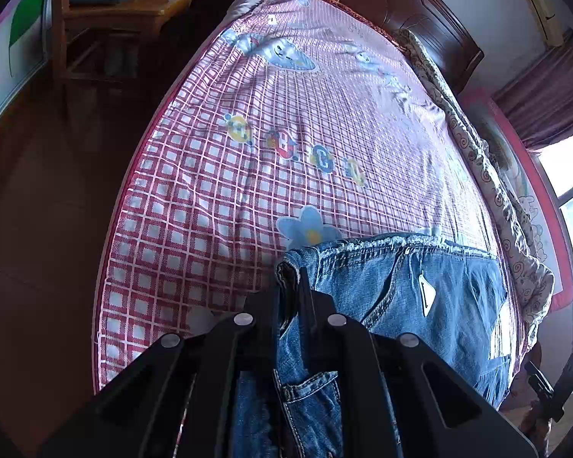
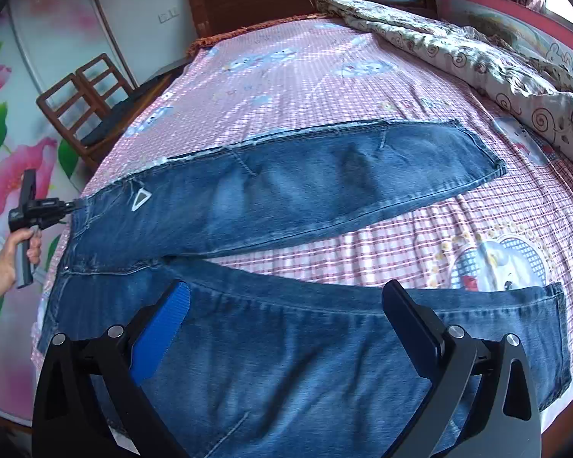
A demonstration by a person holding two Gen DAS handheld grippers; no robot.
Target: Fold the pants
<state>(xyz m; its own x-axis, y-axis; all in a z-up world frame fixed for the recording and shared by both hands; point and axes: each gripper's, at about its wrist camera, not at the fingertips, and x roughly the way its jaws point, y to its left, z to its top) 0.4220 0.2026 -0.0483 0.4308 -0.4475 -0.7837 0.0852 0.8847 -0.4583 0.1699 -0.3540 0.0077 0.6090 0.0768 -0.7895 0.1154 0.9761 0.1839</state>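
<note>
Denim dominates both views: faded blue jeans lie spread on a bed covered by a pink-and-white checked sheet with cartoon prints, the two legs splayed apart in a shallow V toward the right of the right wrist view. The left gripper is clamped on the waistband corner of the jeans, black fingers pressed together with a fold of denim pinched between them; in the right wrist view the same tool sits at the far left, held by a hand at the bed's edge. That grip probably anchors the waist so the garment can be lifted or pulled over without sliding.

The right gripper hangs above the nearer leg with its jaws spread wide, a blue ribbed pad visible on one finger, nothing between them (it looks poised to pick up the leg, though that is only a reading of its pose). Folding has not started, judging by the flat, spread cloth.

A rumpled floral quilt is bunched along the far side of the bed, well apart from the jeans. No containers appear; a wooden chair beside the bed carries dark folded fabric on its seat.
</note>
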